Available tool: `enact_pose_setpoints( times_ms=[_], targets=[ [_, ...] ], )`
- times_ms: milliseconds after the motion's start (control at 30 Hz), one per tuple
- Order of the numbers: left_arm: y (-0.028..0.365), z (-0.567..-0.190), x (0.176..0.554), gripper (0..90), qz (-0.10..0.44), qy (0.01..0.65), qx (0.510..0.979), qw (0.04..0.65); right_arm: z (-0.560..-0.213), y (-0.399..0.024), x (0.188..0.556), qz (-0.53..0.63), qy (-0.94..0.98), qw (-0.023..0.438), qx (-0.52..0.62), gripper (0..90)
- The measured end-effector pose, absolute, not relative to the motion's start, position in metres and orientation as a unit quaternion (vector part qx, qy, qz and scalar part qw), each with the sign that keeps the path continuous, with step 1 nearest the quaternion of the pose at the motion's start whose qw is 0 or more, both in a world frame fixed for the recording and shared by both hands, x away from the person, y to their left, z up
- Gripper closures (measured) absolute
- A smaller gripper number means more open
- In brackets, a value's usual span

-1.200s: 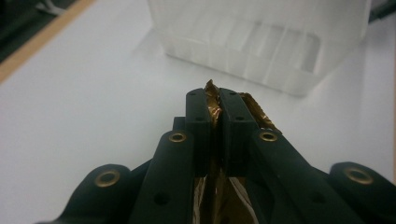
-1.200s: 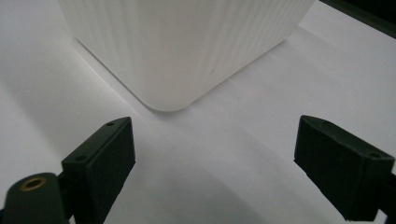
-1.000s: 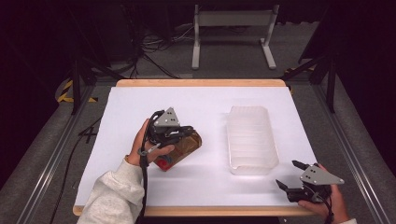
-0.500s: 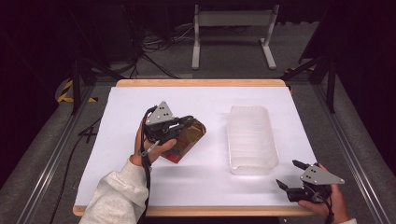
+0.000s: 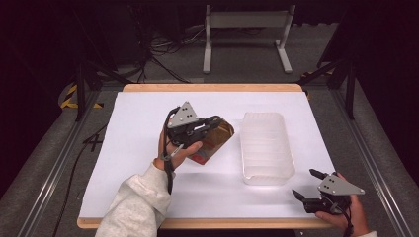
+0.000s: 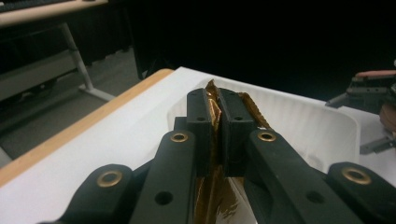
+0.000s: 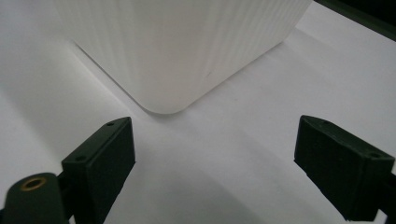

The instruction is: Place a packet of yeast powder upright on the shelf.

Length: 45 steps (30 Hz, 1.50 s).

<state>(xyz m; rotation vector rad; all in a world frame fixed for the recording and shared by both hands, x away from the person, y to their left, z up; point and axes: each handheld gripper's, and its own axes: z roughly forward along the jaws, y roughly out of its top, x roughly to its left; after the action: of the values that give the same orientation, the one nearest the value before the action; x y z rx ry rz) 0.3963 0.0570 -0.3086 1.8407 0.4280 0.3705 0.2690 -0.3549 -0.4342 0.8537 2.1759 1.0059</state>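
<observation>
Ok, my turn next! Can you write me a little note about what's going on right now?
Left gripper: shut on the edge of a brown foil snack bag, held up off the white table.
Right gripper: open, holding nothing, resting at the table's near right corner.
Ribbed white plastic tub: to the right of the bag, nothing visible inside.
Done: bag picked up.
Left, probably: carry the bag over and let it go into the tub.

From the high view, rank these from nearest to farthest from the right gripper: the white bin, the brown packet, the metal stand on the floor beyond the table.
From the right gripper, at the table's near right corner:
1. White bin, just ahead and to its left.
2. Brown packet, farther left past the bin, pinched in the left gripper.
3. Metal stand, on the floor beyond the far edge.
</observation>
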Motion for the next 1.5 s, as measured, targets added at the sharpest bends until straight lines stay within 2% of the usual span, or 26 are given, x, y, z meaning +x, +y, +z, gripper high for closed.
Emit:
enact_pose_setpoints(
  times_ms=[533, 1000, 1500],
  targets=[
    [-0.008, -0.296, 0.410, 84.5, 0.130, 0.149, 0.776, 0.598, -0.434, -0.356, 0.268, 0.378, 0.816, 0.295, 0.322, 12.9],
    [-0.048, -0.289, 0.416, 84.5, 0.147, 0.166, 0.749, 0.625, -0.435, -0.357, 0.267, 0.379, 0.816, 0.294, 0.323, 12.9],
    [-0.097, -0.296, 0.418, 84.4, 0.129, 0.164, 0.738, 0.642, -0.435, -0.358, 0.266, 0.383, 0.815, 0.290, 0.324, 12.9]
  ],
)
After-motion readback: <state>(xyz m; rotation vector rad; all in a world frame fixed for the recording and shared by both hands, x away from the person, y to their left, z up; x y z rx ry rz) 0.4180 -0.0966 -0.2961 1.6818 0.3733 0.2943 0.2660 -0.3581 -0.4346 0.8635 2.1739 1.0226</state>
